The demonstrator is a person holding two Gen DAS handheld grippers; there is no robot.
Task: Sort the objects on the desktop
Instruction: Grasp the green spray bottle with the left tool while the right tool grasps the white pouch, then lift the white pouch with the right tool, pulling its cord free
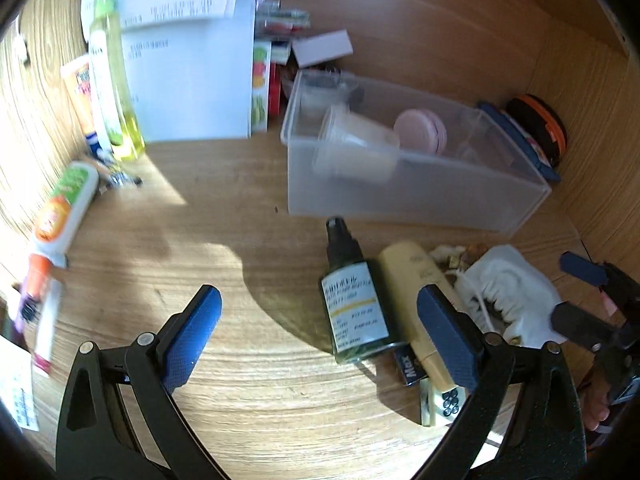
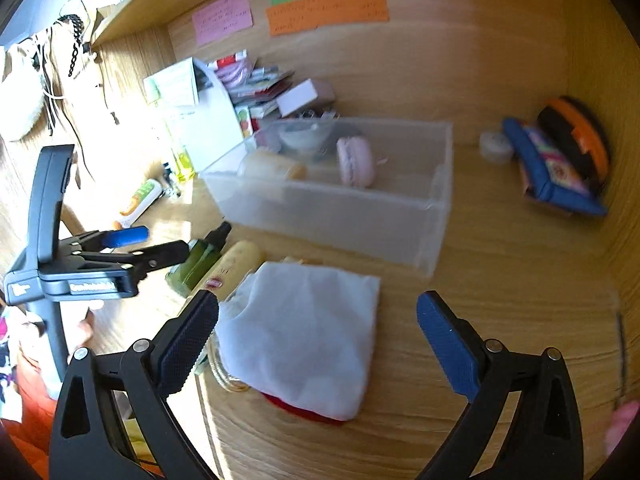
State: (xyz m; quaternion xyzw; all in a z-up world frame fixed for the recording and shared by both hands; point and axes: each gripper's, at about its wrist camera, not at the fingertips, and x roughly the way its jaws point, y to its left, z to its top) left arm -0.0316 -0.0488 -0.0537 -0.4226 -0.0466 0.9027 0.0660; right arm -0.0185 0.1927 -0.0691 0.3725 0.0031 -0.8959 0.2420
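Note:
A clear plastic bin (image 1: pixel 400 196) (image 2: pixel 340 216) sits on the wooden desk and holds a pink round case (image 1: pixel 422 130) (image 2: pixel 354 162) and a pale jar (image 1: pixel 356 142) (image 2: pixel 272 166). In front of it lie a dark green spray bottle (image 1: pixel 356 304) (image 2: pixel 198 258), a cream tube (image 1: pixel 420 280) (image 2: pixel 240 260) and a white drawstring pouch (image 1: pixel 508 292) (image 2: pixel 304 332). My left gripper (image 1: pixel 320 332) (image 2: pixel 152 244) is open, just left of the bottle and tube. My right gripper (image 2: pixel 318 332) (image 1: pixel 576 288) is open over the pouch.
At the left lie a white-green tube (image 1: pixel 64 212) (image 2: pixel 140 200), a yellow-green bottle (image 1: pixel 114 92) and a standing white paper (image 1: pixel 192 80). Boxes and packets (image 1: pixel 276 60) are stacked behind the bin. A blue pouch and an orange-black round item (image 2: pixel 568 152) lean in the right corner.

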